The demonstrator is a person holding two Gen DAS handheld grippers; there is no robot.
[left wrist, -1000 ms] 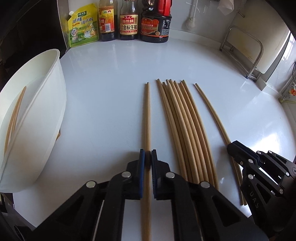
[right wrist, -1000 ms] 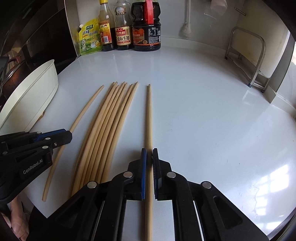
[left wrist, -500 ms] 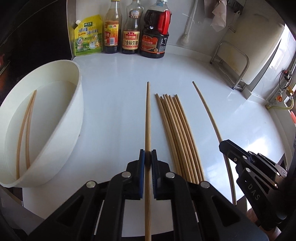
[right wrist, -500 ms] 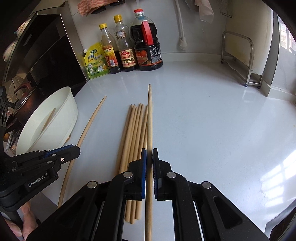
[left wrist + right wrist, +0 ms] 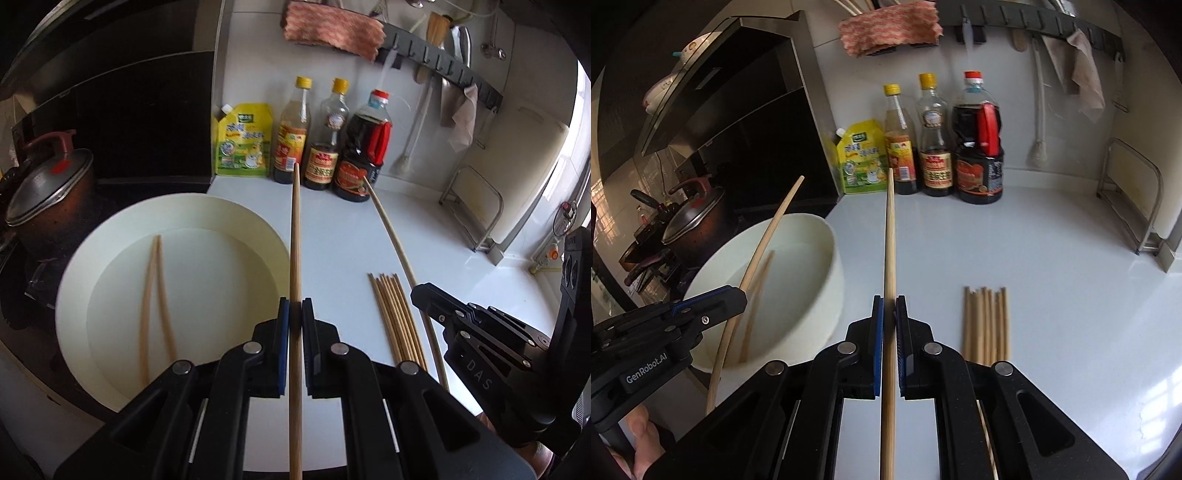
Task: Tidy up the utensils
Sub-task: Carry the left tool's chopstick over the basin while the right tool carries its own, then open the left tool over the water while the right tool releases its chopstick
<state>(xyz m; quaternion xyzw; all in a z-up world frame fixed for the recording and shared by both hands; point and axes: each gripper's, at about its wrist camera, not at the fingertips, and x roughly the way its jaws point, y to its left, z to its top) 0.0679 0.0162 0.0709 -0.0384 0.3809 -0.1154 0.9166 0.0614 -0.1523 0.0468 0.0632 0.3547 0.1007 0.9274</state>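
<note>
Both chopsticks have come up off the bench since the earlier frames, and the white basin [image 5: 74,295], which sat off at the left edge, now lies largely under my left hand's view. My left gripper [image 5: 295,317] has its fingers clamped on one chopstick [image 5: 295,236], its long axis running straight ahead toward the sauce bottles [image 5: 325,147] at the far wall. My right gripper [image 5: 888,317] is closed just as tight on a second chopstick [image 5: 890,240], also pointing far.

What the next move turns on, as I judge it: the basin lies to the left of both sticks. The left stick's shaft already crosses the basin's right rim, its far tip past the far edge. The right stick hangs over bare bench [image 5: 1034,258] just right of the basin wall, so my left hand is the nearer one. Two chopsticks [image 5: 155,295] already lie inside, lengthwise near to far, so mine are roughly parallel to them. The remaining bundle [image 5: 986,325] rests on the bench to the right, apart from both grippers.
</note>
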